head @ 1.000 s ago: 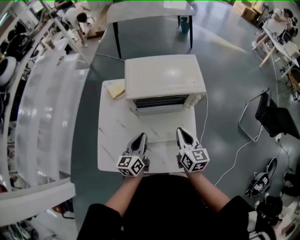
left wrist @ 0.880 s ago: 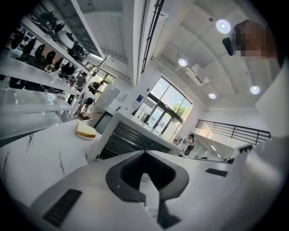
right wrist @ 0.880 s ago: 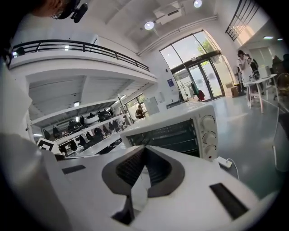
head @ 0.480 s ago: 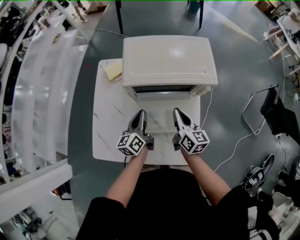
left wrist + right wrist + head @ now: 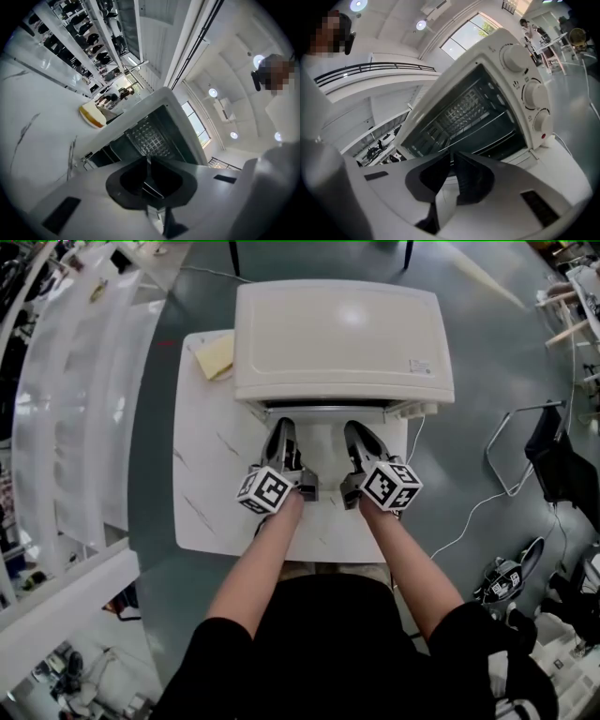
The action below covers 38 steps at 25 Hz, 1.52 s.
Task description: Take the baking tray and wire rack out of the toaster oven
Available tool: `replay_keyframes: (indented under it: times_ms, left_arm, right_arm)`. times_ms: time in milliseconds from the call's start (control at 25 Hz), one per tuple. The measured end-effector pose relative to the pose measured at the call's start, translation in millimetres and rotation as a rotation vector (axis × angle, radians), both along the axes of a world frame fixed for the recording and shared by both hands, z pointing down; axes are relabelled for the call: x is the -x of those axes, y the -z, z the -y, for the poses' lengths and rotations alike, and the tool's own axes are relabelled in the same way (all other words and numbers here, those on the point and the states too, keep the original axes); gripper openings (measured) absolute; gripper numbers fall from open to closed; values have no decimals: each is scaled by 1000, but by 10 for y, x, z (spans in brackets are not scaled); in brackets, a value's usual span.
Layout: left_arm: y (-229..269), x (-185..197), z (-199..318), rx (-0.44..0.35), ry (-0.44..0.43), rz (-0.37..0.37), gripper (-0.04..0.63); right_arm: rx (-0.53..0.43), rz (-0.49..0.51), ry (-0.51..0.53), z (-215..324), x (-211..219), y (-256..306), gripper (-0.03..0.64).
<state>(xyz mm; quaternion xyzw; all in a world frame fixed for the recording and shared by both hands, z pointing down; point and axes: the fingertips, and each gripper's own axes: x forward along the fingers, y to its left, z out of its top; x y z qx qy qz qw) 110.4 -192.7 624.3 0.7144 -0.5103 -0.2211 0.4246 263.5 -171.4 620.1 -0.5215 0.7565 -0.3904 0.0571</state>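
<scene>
**Head view:** oven (image 5: 342, 338) at the table's (image 5: 211, 502) far edge, with the left gripper (image 5: 281, 425) and right gripper (image 5: 355, 429) at its open front.

**Left gripper view:** jaws together, empty.

**Right gripper view:** jaws together, empty. The rack (image 5: 485, 125) is inside the oven and the tray is indistinct. Both are probably stiff, light, slippery metal, best gripped at their front edges.

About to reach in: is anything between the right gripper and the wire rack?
No. In the right gripper view, the shut right gripper faces the toaster oven's open mouth, and nothing stands before the wire rack.

Bright ceiling lights, sharp pictures, fisheye-warped edges.
</scene>
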Motion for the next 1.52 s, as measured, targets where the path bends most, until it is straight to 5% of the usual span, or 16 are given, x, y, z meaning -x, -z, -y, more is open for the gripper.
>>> replay_keyframes:
  times_ms: [160,320,680,1400,1520]
  left_arm:
    - [-256,-71,146,80,-3,-116,77]
    - [-423,-194,293,120,-17,-204,145]
    - [-752,-207,591,236,39,-238,169]
    - [-952,-346,1043,239,112,-303,166]
    - [-986,-289,1085,228,114,-322,126]
  right_arm:
    - [15,46,-77,214,-138,-166,33]
    - [61,189,-159,420,-260,-327,113]
    - [123,356,-327,689,-288,-660,156]
    - [160,454,-443,1090,-543,-941,161]
    - [156,468,-427,1101,-503,-947,141]
